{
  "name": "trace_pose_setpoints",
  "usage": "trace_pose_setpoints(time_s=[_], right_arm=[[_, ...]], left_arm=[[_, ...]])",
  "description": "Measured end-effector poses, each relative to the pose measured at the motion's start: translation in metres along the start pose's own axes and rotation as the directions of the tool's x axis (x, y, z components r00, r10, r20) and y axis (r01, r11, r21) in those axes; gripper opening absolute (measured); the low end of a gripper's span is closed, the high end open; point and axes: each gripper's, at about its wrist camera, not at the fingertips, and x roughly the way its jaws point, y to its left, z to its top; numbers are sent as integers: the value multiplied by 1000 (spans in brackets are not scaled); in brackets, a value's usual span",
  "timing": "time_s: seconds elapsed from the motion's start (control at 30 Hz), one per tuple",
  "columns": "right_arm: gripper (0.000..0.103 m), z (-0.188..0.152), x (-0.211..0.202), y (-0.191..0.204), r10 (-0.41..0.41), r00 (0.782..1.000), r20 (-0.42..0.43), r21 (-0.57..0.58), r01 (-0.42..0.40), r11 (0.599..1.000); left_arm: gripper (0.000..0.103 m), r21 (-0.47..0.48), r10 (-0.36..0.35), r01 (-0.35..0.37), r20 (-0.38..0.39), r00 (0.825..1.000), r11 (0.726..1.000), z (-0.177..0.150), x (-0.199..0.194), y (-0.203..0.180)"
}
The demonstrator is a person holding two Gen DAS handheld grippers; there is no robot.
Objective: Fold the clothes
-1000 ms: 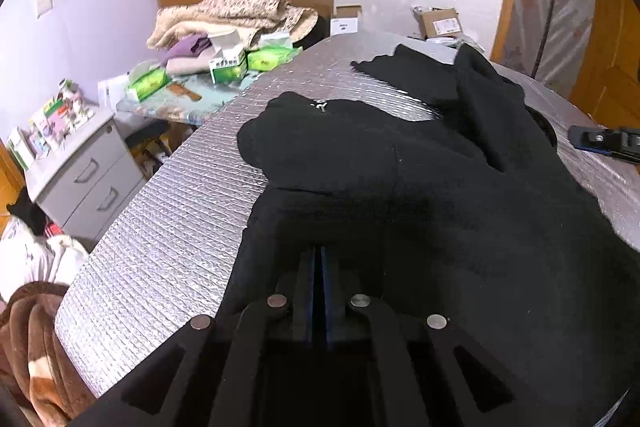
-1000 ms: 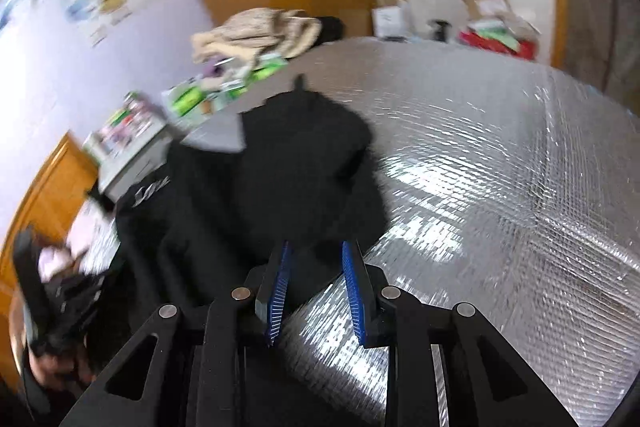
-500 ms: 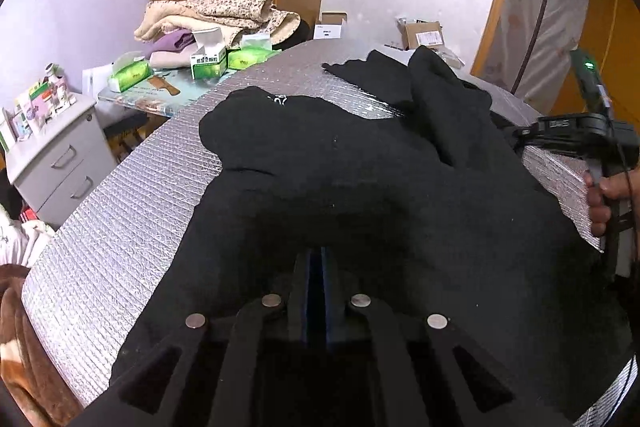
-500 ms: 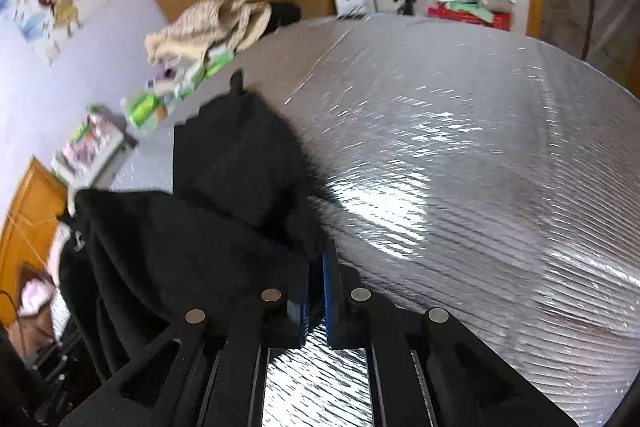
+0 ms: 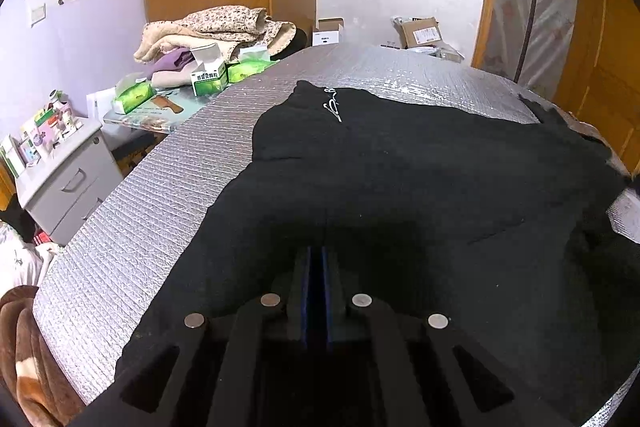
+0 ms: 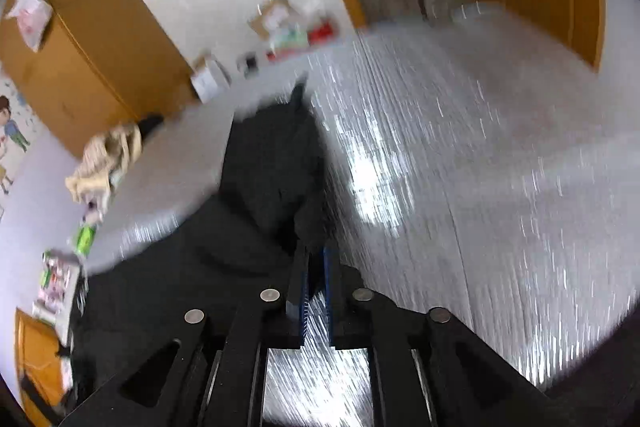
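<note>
Black fabric fills the space ahead of the left tool (image 5: 316, 259), which angles steeply down w/ its blue pads nearly together, pinching the near edge of the black garment (image 5: 400, 179). Right tool (image 6: 314, 259) also tilts down, rolled to one side; its view is motion-blurred, jaws narrow and opening, dark cloth bunched at the tips, though whether the pads press on it can't be told. White script embroidery (image 5: 334, 103) sits on the garment's far part, ahead of the left tool, too small to read. Green-and-white box (image 5: 208, 77) far ahead-left carries print, also not legible. Garment lies spread over the silver quilted surface (image 5: 160, 187), mostly flat w/ soft creases, a narrower part reaching away ahead and another stretch running off ahead-right to the surface's edge.
</note>
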Motion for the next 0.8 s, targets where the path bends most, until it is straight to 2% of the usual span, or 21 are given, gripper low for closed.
trace_pose_setpoints(time_s=[0.07,0.1,0.17,0.3,0.4,0.53,0.6,0.73,0.8], right_arm=[[11,-17,3,-6,6,998,-63,-16,-7,1000],[12,-22,0,-8,13,998,-60,-24,-14,1000],[23,-24,-11,-11,19,999,-33,-32,-20,999],[26,-20,-32,-4,15,999,38,-59,-12,998],[27,-27,-41,15,69,996,57,-124,-62,990],[27,-51,-38,58,187,982,-6,-259,-182,949],[27,-65,-35,78,232,971,-54,-320,-237,917],[27,-90,-23,110,280,949,-142,-406,-314,858],[27,-94,-17,117,278,947,-160,-414,-320,852]], left_arm=[[5,-8,-6,6,-11,1000,1000,2,0,1],[5,-15,-11,10,-19,1000,1000,2,-1,3],[5,-44,-31,29,-37,999,999,4,-2,7],[5,-81,-89,87,-26,996,993,8,-13,9],[5,-69,-110,109,-10,994,992,10,-18,5],[5,-51,-118,114,-73,990,992,4,-2,3],[5,-26,-115,114,-59,992,993,3,1,2],[5,14,-68,69,-64,996,998,13,11,-1],[4,14,-54,55,-70,996,998,22,19,1]])
